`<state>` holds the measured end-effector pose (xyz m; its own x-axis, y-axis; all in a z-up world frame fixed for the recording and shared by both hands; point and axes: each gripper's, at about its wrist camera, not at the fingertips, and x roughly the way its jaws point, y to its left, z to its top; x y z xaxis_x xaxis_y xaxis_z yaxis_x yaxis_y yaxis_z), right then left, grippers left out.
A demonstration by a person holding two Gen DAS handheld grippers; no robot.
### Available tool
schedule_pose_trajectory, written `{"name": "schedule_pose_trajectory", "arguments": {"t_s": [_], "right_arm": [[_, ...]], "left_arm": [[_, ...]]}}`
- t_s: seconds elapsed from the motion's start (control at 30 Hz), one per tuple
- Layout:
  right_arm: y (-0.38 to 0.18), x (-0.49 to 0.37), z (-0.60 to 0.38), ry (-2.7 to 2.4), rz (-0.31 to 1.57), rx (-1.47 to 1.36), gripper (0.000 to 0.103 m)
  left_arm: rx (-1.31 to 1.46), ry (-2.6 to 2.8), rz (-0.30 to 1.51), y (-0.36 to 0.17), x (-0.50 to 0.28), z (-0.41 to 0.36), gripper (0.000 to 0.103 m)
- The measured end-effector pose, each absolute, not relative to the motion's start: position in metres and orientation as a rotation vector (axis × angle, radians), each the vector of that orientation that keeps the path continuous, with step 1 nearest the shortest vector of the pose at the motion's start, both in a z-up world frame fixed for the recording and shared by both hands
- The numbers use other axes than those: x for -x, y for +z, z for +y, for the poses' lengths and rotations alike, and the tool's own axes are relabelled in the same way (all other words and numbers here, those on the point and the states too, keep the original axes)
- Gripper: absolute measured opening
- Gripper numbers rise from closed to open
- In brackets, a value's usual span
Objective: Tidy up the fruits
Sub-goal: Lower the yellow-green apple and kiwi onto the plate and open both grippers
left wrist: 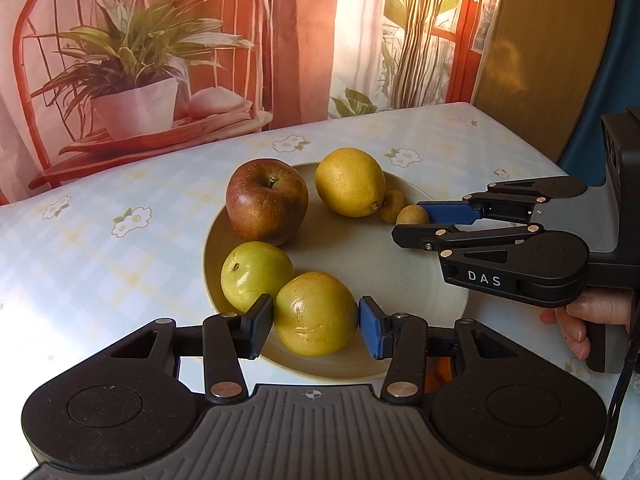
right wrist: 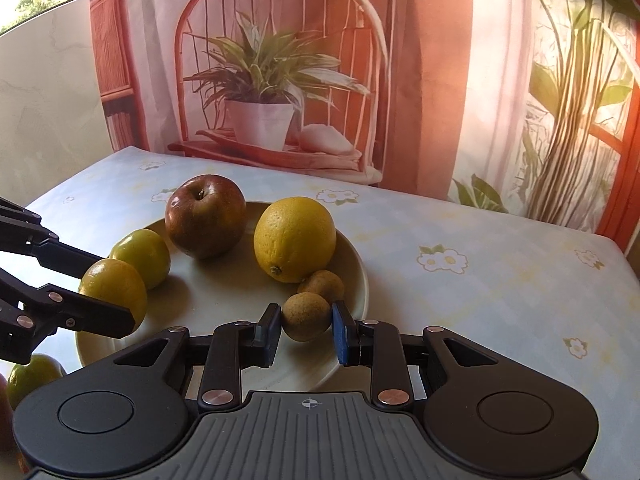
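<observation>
On the round pale ceramic plate (left wrist: 400, 264), the left gripper (left wrist: 316, 322) clamps a yellow-green round fruit (left wrist: 315, 314) at the plate's 6 o'clock edge, both pads touching its sides. The right gripper (right wrist: 306, 326) grips a small brown round fruit (right wrist: 307, 316) at the plate's 3 o'clock rim, just beside a second small brown fruit (right wrist: 322, 286). A dark red apple (left wrist: 266, 200) sits at 11 o'clock, a yellow lemon (left wrist: 350, 182) at 1 o'clock, a green round fruit (left wrist: 256, 276) at 8 o'clock. The plate rests on a floral checked tablecloth (left wrist: 100, 248).
</observation>
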<state>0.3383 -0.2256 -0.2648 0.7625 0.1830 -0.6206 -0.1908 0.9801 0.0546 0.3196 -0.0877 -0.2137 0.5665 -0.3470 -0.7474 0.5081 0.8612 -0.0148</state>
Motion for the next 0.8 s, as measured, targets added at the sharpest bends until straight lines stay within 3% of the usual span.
{"name": "schedule_pose_trajectory", "arguments": {"t_s": [0.37,0.63,0.7,0.8], "right_arm": [[-0.268,-0.335,-0.225,0.208,0.664,-0.002,0.026],[-0.257,-0.320,-0.226,0.227,0.654,-0.036,0.042],[-0.254,-0.314,-0.226,0.226,0.649,-0.045,0.042],[-0.251,-0.303,-0.228,0.219,0.633,-0.074,0.042]], "left_arm": [[-0.195,-0.478,0.838,-0.217,-0.324,-0.077,0.049],[-0.177,-0.465,0.832,-0.217,-0.327,-0.075,0.051],[-0.173,-0.441,0.834,-0.215,-0.327,-0.075,0.060],[-0.169,-0.436,0.826,-0.215,-0.324,-0.072,0.062]]}}
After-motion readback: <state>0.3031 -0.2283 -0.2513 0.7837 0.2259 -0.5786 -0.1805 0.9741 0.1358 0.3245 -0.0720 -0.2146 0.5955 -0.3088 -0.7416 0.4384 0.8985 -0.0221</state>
